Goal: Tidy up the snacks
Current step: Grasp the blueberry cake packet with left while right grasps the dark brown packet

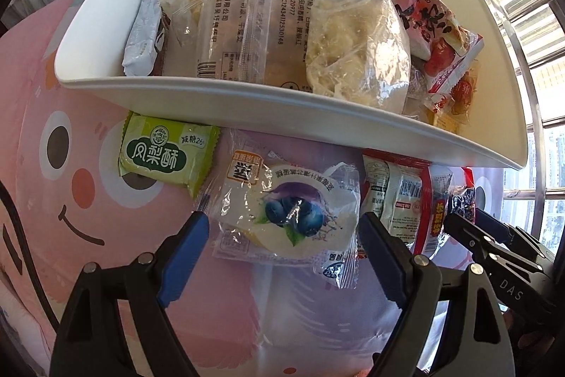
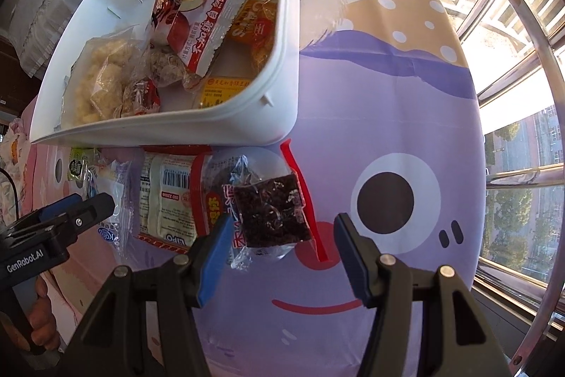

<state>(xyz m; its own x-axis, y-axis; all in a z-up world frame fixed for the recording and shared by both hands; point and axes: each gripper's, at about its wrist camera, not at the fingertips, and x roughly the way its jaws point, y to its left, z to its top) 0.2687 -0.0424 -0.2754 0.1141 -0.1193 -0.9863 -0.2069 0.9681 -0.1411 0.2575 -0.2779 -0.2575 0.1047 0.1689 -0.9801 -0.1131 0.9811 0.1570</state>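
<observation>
**Both grippers open over loose snacks**

Left gripper (image 1: pixel 282 235) straddles the blueberry cake packet (image 1: pixel 287 221), pads not touching. Right gripper (image 2: pixel 282 235) spread around the dark snack packet (image 2: pixel 273 211). Both lie beside the white bin (image 1: pixel 247 108). Green packet (image 1: pixel 166 154) reads "凤梨酥".

White bin (image 1: pixel 247 115) packed with wrapped snacks, blueberry cake packet (image 1: pixel 286 221) and dark snack pack (image 2: pixel 272 211) flat beside it.

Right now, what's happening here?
A person with a gripper in each hand is sorting snacks into a white bin. The left gripper is open around a blueberry pastry packet; the right gripper is open around a dark snack packet. Neither is gripped yet. A green pineapple cake packet also lies outside the bin.
</observation>
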